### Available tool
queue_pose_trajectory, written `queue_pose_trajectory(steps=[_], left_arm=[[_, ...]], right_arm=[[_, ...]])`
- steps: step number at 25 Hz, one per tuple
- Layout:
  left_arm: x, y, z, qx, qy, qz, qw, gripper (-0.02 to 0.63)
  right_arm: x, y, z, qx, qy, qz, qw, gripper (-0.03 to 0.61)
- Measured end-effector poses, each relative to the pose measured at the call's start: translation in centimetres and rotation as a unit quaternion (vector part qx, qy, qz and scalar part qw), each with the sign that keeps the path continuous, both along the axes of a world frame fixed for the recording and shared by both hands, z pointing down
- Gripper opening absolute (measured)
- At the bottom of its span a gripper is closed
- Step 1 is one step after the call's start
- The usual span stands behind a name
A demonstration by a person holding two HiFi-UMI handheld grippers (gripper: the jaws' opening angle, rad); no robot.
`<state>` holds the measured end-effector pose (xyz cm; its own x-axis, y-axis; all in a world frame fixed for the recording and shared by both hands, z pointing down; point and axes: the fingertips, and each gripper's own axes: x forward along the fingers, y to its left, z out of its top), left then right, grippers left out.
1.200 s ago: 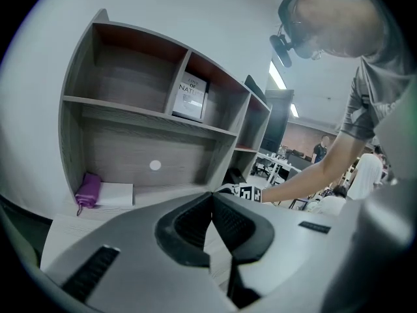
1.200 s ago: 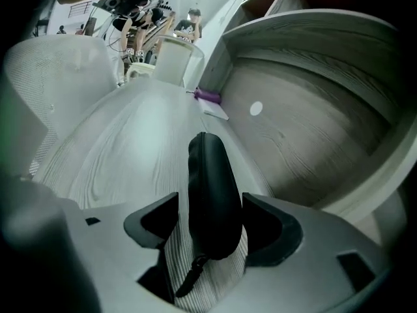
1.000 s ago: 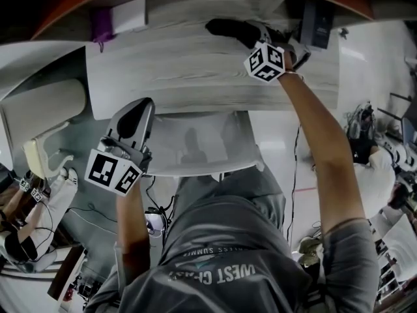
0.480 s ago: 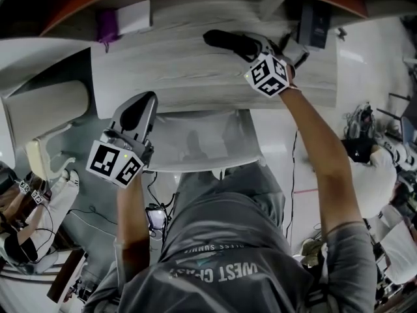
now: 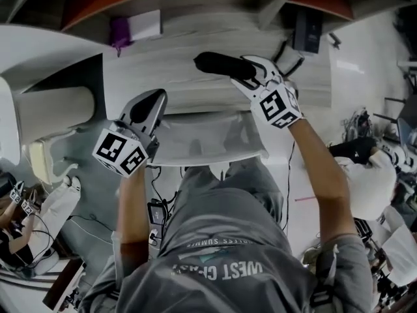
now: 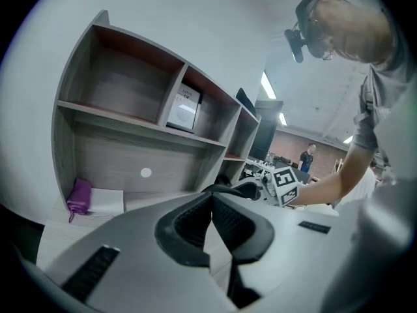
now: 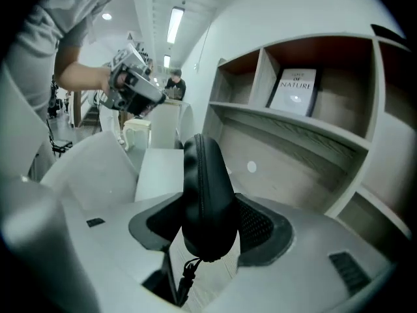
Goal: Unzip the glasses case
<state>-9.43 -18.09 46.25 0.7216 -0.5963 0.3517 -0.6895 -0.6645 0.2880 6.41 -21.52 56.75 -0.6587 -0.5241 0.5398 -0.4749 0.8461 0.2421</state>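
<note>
A wood-grain desk (image 5: 163,70) is backed on its far side by a compartmented shelf unit (image 6: 130,126); ceiling strip lights (image 7: 174,23) are seen beyond.

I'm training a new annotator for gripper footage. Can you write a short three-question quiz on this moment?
1. True or false: the left gripper has its jaws together with nothing between them.
2. What does the right gripper hold? A) a black glasses case B) a mug C) a screwdriver
3. Short answer: along the stretch facing the right gripper view, does the case's zip look open or shut?

Key: 1 true; 2 A; 3 shut.
</note>
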Motion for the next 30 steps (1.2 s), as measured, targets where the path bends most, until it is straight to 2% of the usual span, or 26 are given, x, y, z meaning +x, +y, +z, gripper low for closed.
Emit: queue_pose_trajectory(steps=[3, 9, 14, 17, 23, 27, 30], left_arm=[[0.1, 0.7, -0.8, 0.005, 0.012, 0.013, 0.9998, 0.0], [0.5, 2.8, -3.3, 0.027, 0.043, 0.065, 0.9965, 0.003], [1.4, 5.2, -6.2, 0.05, 0.085, 0.148, 0.9841, 0.09], [2.1, 7.5, -8.2, 0.08, 0.086, 0.208, 0.971, 0.129], [2.3, 12.3, -11.6, 0.12, 0.122, 0.314, 0.9338, 0.129], [1.8, 14.9, -13.2, 0.141, 0.153, 0.353, 0.9121, 0.127], [0.9, 16.7, -14.3, 0.151, 0.169, 0.374, 0.8996, 0.098]], right_arm=[[-0.8, 2.7, -3.6, 0.002, -0.025, -0.015, 1.0, 0.249], [-2.2, 7.3, -9.4, 0.012, -0.041, -0.042, 0.998, 0.249], [-3.3, 11.0, -13.2, 0.004, -0.049, -0.068, 0.997, 0.25], [-3.6, 13.3, -15.4, 0.002, -0.053, -0.079, 0.995, 0.25], [-4.5, 17.3, -18.9, -0.018, -0.096, -0.1, 0.99, 0.25], [-5.2, 19.5, -20.1, -0.033, -0.113, -0.113, 0.987, 0.25], [-6.0, 21.3, -21.0, -0.035, -0.11, -0.117, 0.986, 0.25]])
